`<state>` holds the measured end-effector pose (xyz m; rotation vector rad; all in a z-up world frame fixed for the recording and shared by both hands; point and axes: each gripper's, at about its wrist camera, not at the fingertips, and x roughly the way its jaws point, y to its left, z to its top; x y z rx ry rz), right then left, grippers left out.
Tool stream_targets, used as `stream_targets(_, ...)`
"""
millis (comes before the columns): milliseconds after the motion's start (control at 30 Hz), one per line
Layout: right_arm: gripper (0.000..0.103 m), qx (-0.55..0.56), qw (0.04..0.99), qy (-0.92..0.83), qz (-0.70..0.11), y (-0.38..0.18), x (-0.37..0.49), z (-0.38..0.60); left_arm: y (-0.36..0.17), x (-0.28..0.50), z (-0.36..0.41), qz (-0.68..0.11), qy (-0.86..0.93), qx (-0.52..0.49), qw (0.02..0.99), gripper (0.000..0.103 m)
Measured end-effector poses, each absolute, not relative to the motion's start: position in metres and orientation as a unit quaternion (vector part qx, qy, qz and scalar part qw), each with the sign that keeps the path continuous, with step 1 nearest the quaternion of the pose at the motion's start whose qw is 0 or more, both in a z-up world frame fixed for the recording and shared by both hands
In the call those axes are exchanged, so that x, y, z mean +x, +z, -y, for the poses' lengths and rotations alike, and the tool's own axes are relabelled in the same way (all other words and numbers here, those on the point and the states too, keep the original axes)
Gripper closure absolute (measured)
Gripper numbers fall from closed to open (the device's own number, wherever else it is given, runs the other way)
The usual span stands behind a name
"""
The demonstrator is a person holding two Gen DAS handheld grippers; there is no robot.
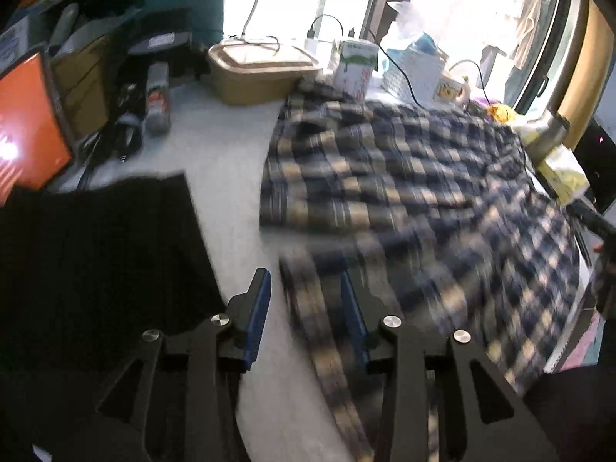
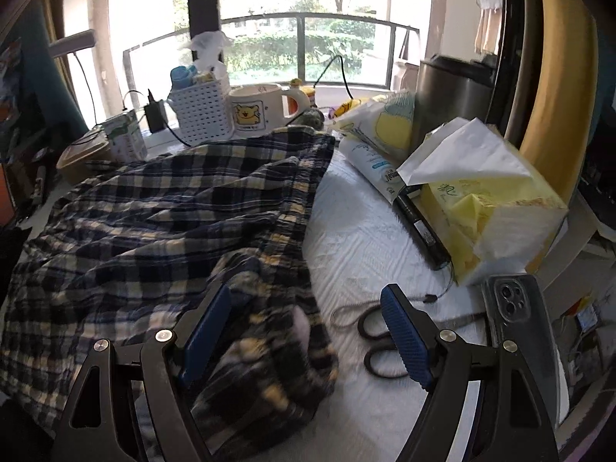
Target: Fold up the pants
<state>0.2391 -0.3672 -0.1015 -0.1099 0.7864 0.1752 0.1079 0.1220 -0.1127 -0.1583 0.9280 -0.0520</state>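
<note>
Cluttered white table (image 2: pixel 365 238) by a window, plaid pants (image 1: pixel 404 177) spread across it, partly folded.
Left gripper (image 1: pixel 306 300) parted astride a cloth edge, right gripper (image 2: pixel 306 331) wide, unclamped; regrasp probably next.

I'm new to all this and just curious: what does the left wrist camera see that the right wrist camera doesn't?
Only the left wrist view shows the black cloth lying left of the pants and the glowing orange screen. Only the right wrist view shows the scissors, the phone and the tissue pack. Both share the plaid pants, the mug, the white basket and the window. The left gripper and the right gripper stand open, each seen only by its own camera.
</note>
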Motion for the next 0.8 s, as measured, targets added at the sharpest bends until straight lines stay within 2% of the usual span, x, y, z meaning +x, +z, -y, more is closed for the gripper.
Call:
stream_targets(600, 0.021, -0.056, 0.930, 0.072, -0.357, -0.088, 0.159, 0.377, -0.119, 0.010, -0.055, -0.418, -0.030, -0.033, 0.907, 0.065)
stream_targets(700, 0.021, -0.035, 0.932, 0.073, -0.352, -0.084, 0.151, 0.380, -0.117, -0.002, -0.043, -0.406, -0.031, -0.023, 0.913, 0.045)
stream_targets(800, 0.021, -0.052, 0.932, 0.081, -0.349, -0.084, 0.143, 0.371, -0.114, -0.014, -0.031, -0.398, -0.043, -0.007, 0.916, 0.040)
